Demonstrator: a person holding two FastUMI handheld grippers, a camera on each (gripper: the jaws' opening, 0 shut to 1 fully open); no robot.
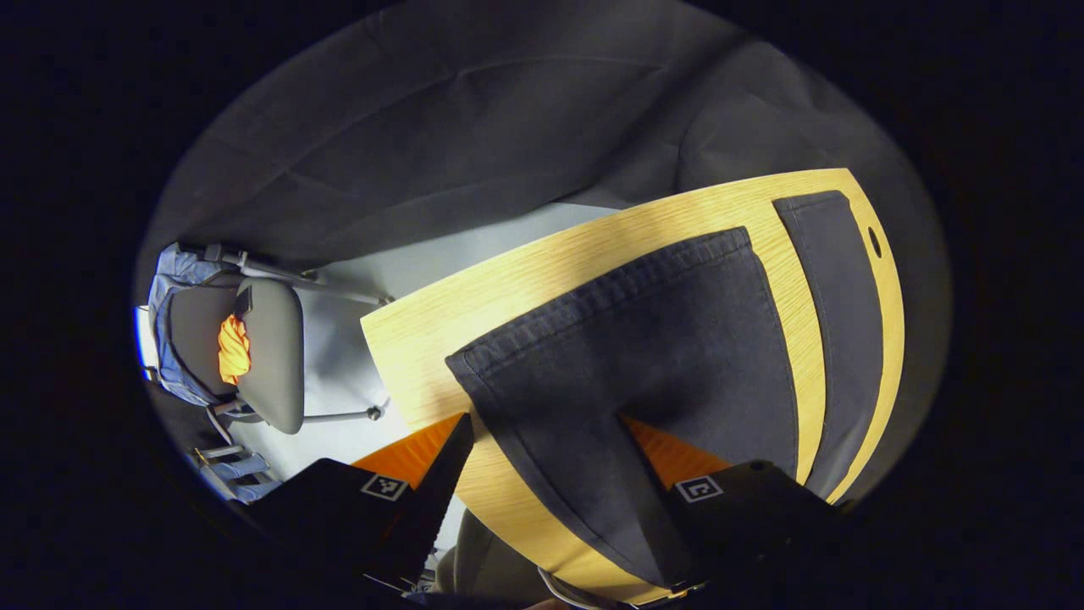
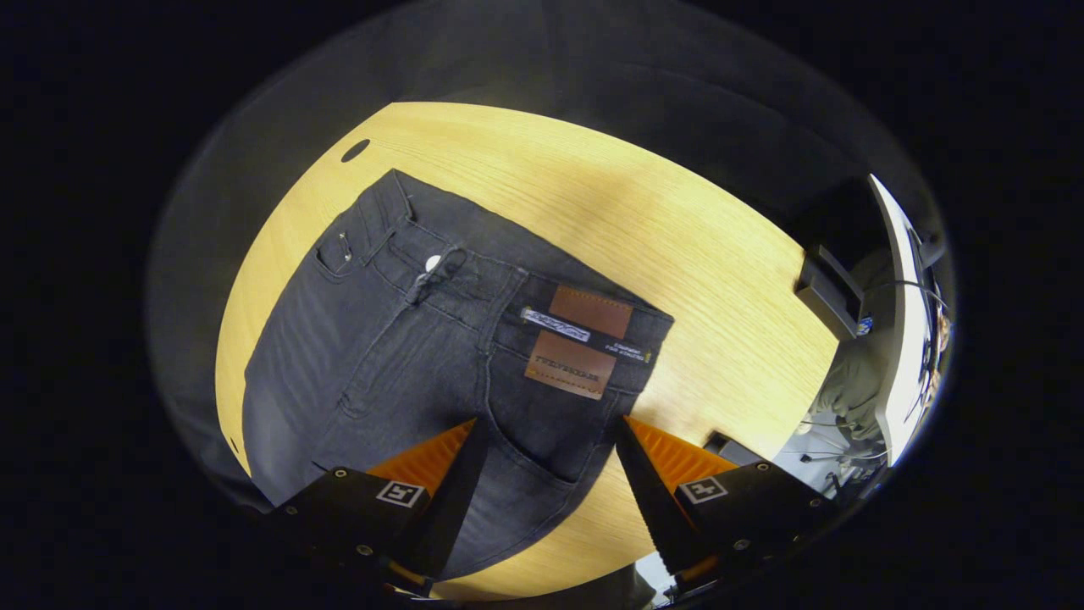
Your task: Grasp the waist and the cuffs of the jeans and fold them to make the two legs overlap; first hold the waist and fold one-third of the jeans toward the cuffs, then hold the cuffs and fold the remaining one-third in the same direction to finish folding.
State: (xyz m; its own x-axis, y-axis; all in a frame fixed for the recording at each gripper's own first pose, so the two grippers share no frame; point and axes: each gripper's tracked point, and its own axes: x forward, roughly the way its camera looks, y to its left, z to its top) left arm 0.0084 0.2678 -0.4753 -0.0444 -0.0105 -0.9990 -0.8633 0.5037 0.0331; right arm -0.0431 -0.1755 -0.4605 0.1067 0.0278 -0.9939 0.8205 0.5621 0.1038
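1. In the left gripper view we see our left gripper (image 1: 542, 474) spread wide over the near leg of the jeans (image 1: 644, 356), close to its cuff (image 1: 593, 296); the fingers stand on either side of the dark cloth and nothing is pinched between them

2. In the right gripper view our right gripper (image 2: 546, 474) is likewise wide open above the waist (image 2: 508, 296) end of the jeans, with the back pocket and the leather patch (image 2: 576, 347) lying just ahead of the fingers; it grips nothing

3. The jeans lie flat on the wooden desk (image 2: 635, 195), waist at one end and cuffs at the other. The second leg (image 1: 834, 322) lies beside the first with a strip of bare desk between them, so the legs are apart and do not overlap

4. We judge that no fold has been made: the legs are not brought together, the waist third is not turned toward the cuffs, and the cuff third is untouched

5. What is left, as we read it, is the whole job: close on the waist and a cuff, lay one leg over the other, then make the two one-third folds

6. A chair (image 1: 271, 347) with clothes draped on it stands on the floor beyond the desk, well apart from the work
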